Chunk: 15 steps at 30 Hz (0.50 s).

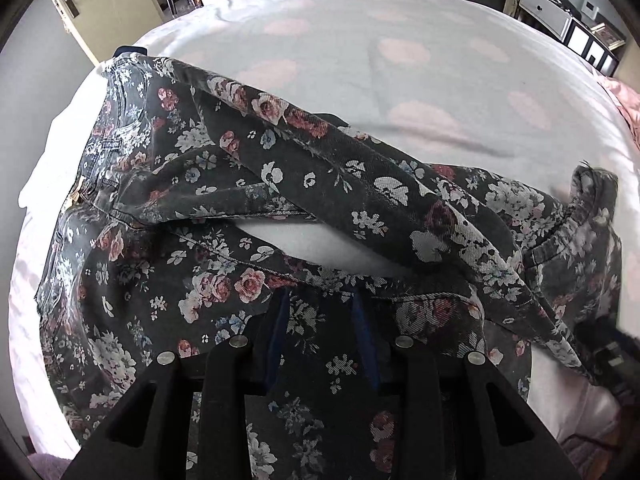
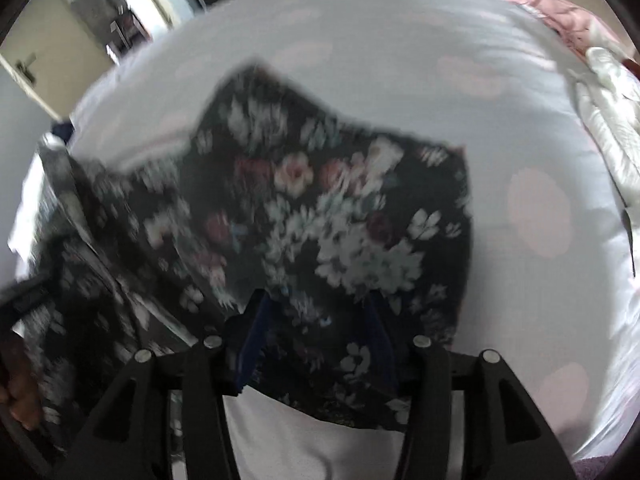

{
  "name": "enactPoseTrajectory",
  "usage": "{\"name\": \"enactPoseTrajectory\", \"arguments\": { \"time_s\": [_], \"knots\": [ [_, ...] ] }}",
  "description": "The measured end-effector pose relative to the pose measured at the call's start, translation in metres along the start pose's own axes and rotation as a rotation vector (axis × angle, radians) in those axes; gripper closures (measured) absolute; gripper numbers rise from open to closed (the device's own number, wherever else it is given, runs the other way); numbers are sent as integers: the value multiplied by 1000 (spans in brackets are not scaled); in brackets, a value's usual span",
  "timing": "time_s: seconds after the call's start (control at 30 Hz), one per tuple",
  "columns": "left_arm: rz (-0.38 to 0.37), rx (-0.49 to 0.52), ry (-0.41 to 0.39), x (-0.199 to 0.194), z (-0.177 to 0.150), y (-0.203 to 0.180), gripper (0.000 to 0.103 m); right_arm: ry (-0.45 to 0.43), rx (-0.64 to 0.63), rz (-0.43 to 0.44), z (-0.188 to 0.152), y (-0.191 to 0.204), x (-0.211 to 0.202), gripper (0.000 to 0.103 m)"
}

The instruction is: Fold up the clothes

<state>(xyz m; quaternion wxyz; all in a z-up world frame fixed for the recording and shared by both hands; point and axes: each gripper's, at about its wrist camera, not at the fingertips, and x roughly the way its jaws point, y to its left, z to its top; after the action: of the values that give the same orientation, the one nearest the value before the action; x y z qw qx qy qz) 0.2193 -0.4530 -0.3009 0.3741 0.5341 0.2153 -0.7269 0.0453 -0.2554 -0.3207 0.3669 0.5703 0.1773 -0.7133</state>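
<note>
Floral jeans (image 1: pixel 280 184) on bed (image 1: pixel 400 80); left hand-held gripper (image 1: pixel 322 336) clamps leg, right hand-held gripper (image 2: pixel 316 340) apart, both angled steeply down.

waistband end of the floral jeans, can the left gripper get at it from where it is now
Probably yes. The waistband lies in the open on the bed with nothing on top of it. But the left gripper sits over a leg of the floral jeans, fabric between its fingers, so it would first have to leave that.
</note>
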Motion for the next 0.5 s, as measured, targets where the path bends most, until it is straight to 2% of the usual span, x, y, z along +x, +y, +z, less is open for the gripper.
{"name": "enactPoseTrajectory", "arguments": {
  "time_s": [0.1,0.23,0.3,0.5],
  "knots": [
    [-3,-4,6,3,0,0,68,4,0,-10,-1,0,1,56],
    [-1,-2,11,5,-1,-2,68,0,22,-23,-3,-5,-4,85],
    [0,0,8,5,-2,-3,68,1,38,-15,-4,-8,-6,94],
    [-5,-6,3,3,-3,-1,68,-57,114,2,-12,-21,-27,101]
  ]
}}
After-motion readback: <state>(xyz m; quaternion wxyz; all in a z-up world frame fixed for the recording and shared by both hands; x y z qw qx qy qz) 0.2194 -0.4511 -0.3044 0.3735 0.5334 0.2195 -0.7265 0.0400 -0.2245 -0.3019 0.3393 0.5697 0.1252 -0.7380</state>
